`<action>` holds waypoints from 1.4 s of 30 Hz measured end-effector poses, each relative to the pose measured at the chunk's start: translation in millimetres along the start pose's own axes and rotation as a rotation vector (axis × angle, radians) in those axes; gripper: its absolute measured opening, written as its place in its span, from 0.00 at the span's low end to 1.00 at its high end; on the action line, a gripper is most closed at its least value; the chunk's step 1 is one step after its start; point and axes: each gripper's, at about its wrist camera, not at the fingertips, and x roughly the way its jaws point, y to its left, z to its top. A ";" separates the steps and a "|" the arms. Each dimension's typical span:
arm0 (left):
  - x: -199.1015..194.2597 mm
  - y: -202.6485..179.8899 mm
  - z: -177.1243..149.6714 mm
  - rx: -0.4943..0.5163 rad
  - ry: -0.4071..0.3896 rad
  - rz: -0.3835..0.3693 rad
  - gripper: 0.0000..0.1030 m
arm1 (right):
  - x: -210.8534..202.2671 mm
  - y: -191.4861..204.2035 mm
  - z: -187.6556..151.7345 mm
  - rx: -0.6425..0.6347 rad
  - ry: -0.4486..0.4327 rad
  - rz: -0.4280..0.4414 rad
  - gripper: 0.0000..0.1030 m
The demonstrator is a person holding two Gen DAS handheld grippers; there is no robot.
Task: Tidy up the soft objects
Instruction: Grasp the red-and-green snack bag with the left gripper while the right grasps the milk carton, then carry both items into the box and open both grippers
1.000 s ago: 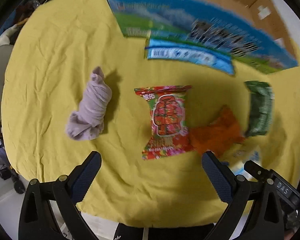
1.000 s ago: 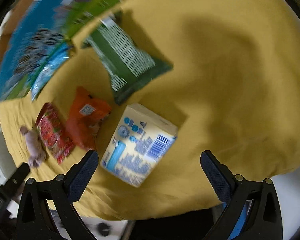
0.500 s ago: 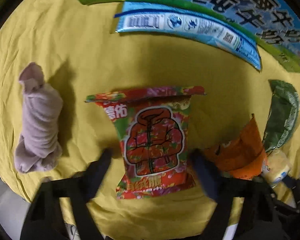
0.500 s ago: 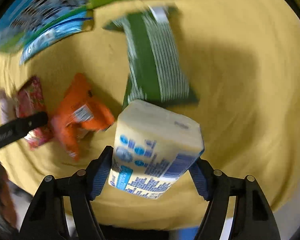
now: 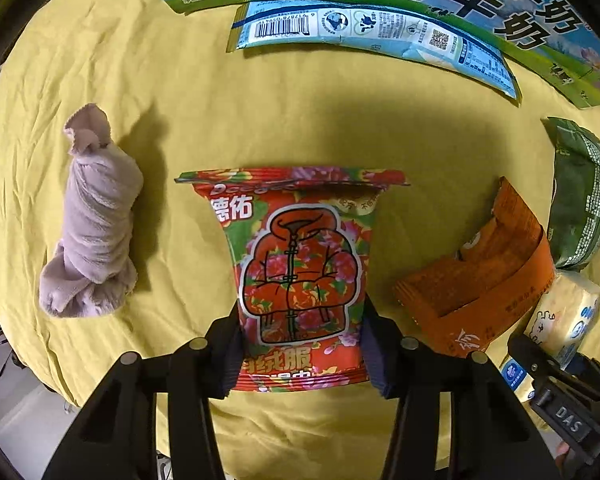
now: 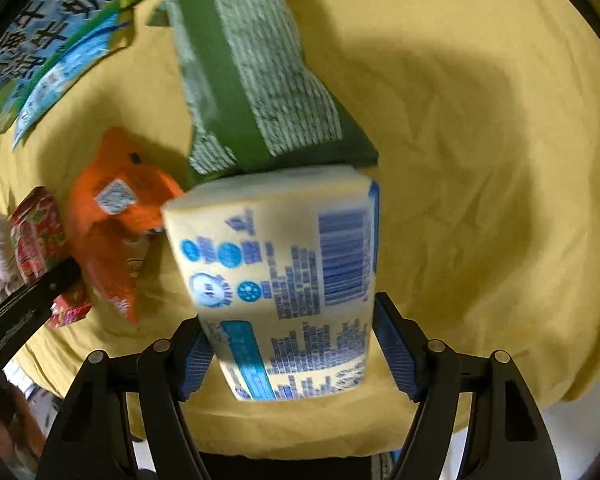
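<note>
My left gripper [image 5: 302,350] is shut on the near end of a red floral wipes pack [image 5: 300,264] lying on the yellow cloth. My right gripper [image 6: 296,356] is shut on a pale yellow tissue pack [image 6: 284,276] with blue print, which also shows in the left wrist view [image 5: 564,320]. A rolled mauve towel [image 5: 92,220] lies left of the red pack. An orange packet [image 5: 484,276] and a green packet [image 5: 580,196] lie to its right; both show in the right wrist view, orange [image 6: 116,216] and green [image 6: 252,76].
A blue and green milk carton box [image 5: 420,4] with an open flap stands at the far side of the table. The yellow cloth [image 5: 260,120] ends close behind both grippers at the table's near edge.
Both grippers moved forward and down from open. The left one closed on the red pack, the right one closed on the tissue pack.
</note>
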 end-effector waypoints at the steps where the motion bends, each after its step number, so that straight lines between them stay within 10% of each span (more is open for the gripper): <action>1: -0.9 0.9 -0.3 0.000 -0.003 0.001 0.46 | 6.1 -0.7 2.9 0.001 -0.005 0.005 0.66; 12: -19.8 -5.7 -17.3 -0.013 -0.055 0.015 0.42 | 4.6 19.4 -27.7 -0.072 -0.066 -0.041 0.63; 27: -153.9 -34.7 -67.1 0.068 -0.256 -0.130 0.42 | -86.9 28.9 -79.0 -0.198 -0.212 0.090 0.63; 42: -245.4 -47.6 18.3 0.099 -0.447 -0.199 0.42 | -220.9 41.7 -32.1 -0.251 -0.419 0.186 0.63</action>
